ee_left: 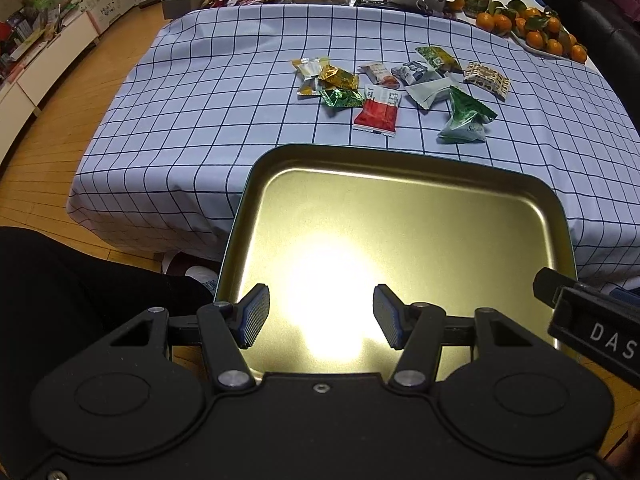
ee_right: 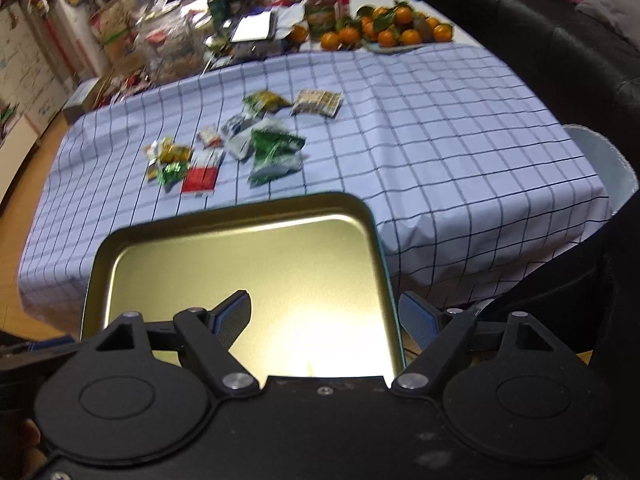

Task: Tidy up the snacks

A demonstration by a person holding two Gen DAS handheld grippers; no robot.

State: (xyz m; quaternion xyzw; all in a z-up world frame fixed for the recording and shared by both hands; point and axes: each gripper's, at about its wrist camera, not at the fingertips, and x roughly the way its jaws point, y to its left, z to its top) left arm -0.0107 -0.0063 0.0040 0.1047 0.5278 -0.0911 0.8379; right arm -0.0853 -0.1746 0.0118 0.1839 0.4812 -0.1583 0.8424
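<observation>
Table (ee_left: 192,120): it has a blue checked cloth, and the near edge is right in front of you.
Tray (ee_left: 400,160): the gold tin is empty and sits low at the near edge. I can't tell if it rests on anything, so keep it flat.
Snacks (ee_left: 394,84): the small packets lie in a bunch, just past the tray's far rim.
Left gripper (ee_left: 321,318): its fingers are spread wide over the tray and hold nothing.
Right gripper (ee_right: 326,318): spread too, one finger on each side of the tray's right rim; not pinching it.
Red packet (ee_left: 378,114): it is nearest, so I think you should grab it first.
</observation>
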